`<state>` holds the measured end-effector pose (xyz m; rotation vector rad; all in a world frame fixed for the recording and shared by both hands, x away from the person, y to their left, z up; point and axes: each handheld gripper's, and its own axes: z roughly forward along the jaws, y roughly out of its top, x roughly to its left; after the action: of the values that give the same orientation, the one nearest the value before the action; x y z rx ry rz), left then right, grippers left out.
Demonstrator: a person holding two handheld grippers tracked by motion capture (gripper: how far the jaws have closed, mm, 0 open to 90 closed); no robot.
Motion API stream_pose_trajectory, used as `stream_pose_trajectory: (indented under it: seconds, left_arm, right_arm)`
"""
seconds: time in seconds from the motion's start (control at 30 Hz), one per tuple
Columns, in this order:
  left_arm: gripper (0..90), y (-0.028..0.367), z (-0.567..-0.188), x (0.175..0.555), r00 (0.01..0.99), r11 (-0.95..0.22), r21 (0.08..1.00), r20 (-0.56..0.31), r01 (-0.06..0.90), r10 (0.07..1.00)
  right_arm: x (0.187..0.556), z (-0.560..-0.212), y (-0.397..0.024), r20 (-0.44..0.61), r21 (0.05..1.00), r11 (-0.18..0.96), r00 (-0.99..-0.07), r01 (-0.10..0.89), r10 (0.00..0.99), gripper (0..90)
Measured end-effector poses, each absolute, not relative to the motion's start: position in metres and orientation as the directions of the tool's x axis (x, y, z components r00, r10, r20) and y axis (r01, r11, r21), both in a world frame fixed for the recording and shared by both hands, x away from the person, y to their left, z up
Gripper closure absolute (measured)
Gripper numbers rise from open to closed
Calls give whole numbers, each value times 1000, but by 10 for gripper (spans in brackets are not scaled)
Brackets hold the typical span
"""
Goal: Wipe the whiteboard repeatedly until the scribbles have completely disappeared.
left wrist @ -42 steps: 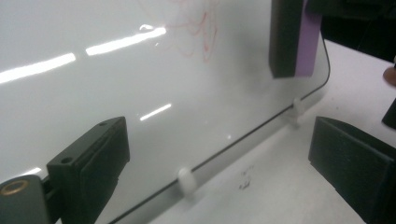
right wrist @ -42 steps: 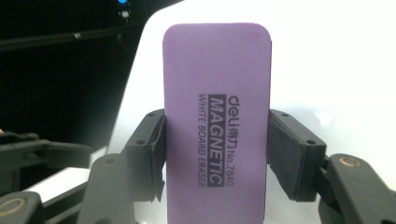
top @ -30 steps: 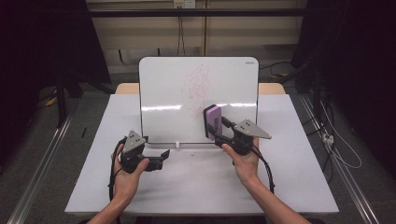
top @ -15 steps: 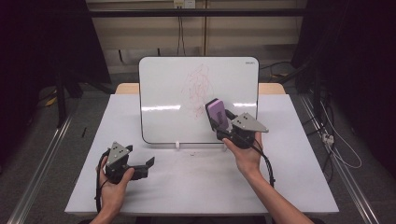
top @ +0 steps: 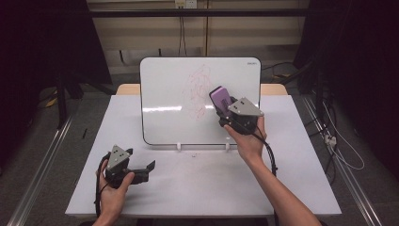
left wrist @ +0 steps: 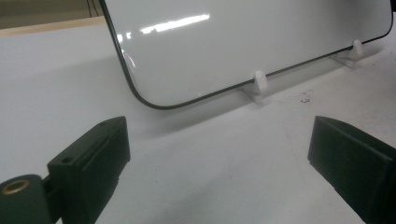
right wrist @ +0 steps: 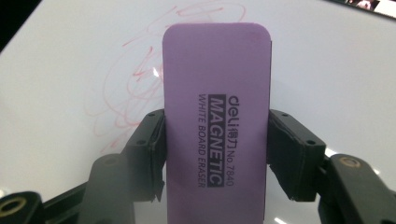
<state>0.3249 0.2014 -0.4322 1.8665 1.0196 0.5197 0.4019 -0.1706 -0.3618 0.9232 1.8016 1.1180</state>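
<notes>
A white board (top: 169, 99) stands upright on two small white feet at the table's far middle, with red scribbles (top: 197, 89) on its right half. My right gripper (top: 221, 106) is shut on a purple magnetic whiteboard eraser (top: 220, 98) and holds it up in front of the scribbles. In the right gripper view the eraser (right wrist: 217, 126) sits between the two black jaws, with the red scribbles (right wrist: 133, 93) close behind it. My left gripper (top: 149, 168) rests low on the table's near left, open, with nothing between its jaws. The left gripper view looks at the board's lower corner (left wrist: 140, 93).
The white table (top: 291, 188) has free room on its near half and right side. A board foot (left wrist: 259, 82) and a few dark specks (left wrist: 306, 98) lie ahead of the left gripper. Metal rails run along the floor on both sides.
The right gripper has lifted the eraser up and right, nearer the scribbles. The left gripper has moved back and left, down to the table's near left.
</notes>
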Motion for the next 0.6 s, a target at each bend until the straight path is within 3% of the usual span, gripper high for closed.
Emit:
stream_pose_trajectory:
  seconds: [0.33, 0.6]
  left_arm:
    - [54, 199, -431, 325, 591, -257, 869, -50, 424, 805]
    - [50, 199, -434, 328, 587, -256, 862, -59, 438, 808]
  right_arm:
    - [425, -338, -156, -406, 859, 486, -362, 162, 839, 416]
    - [450, -321, -148, -469, 812, 545, -320, 210, 823, 416]
